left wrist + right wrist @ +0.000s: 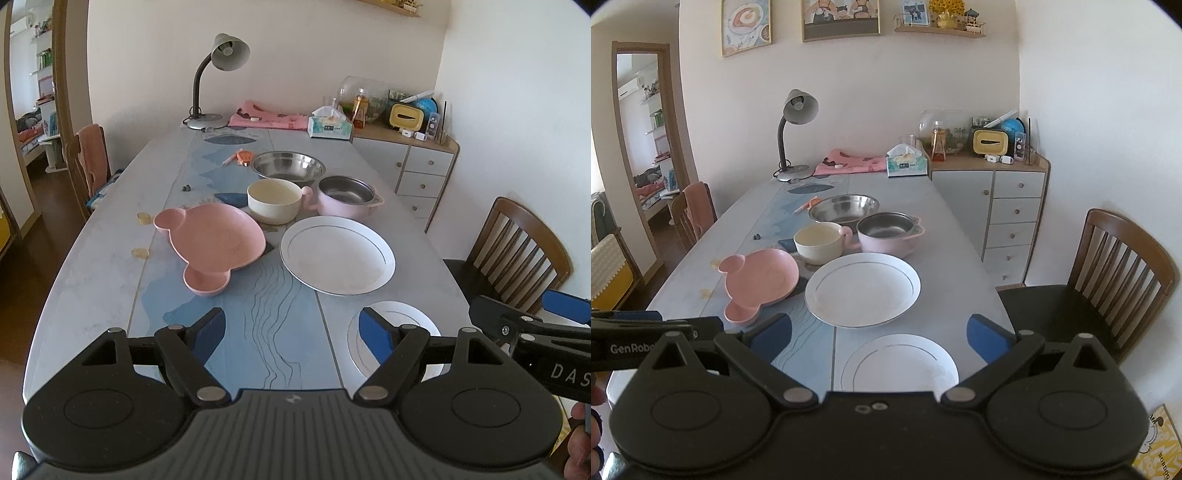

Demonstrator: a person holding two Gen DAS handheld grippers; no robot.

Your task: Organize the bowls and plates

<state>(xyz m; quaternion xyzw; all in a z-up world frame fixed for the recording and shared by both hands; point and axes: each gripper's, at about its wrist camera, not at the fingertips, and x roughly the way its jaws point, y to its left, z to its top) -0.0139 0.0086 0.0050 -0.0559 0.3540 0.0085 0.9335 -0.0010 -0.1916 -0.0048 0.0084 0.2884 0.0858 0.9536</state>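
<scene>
On the table lie a pink bear-shaped plate (212, 242) (759, 282), a large white plate (338, 254) (862, 290) and a small white plate (397, 321) (901, 363) near the front edge. Behind them stand a cream cup-bowl with a pink handle (275, 199) (818, 242), a pink pot (347, 199) (888, 232) and a steel bowl (288, 168) (844, 208). My left gripper (293, 328) is open and empty above the front of the table, left of the small plate. My right gripper (881, 332) is open and empty above the small plate.
A desk lamp (218, 74), a pink cloth (269, 118) and a tissue box (330, 125) stand at the far end. A cabinet (1004, 214) and a wooden chair (1108, 273) are on the right, another chair (90, 162) on the left.
</scene>
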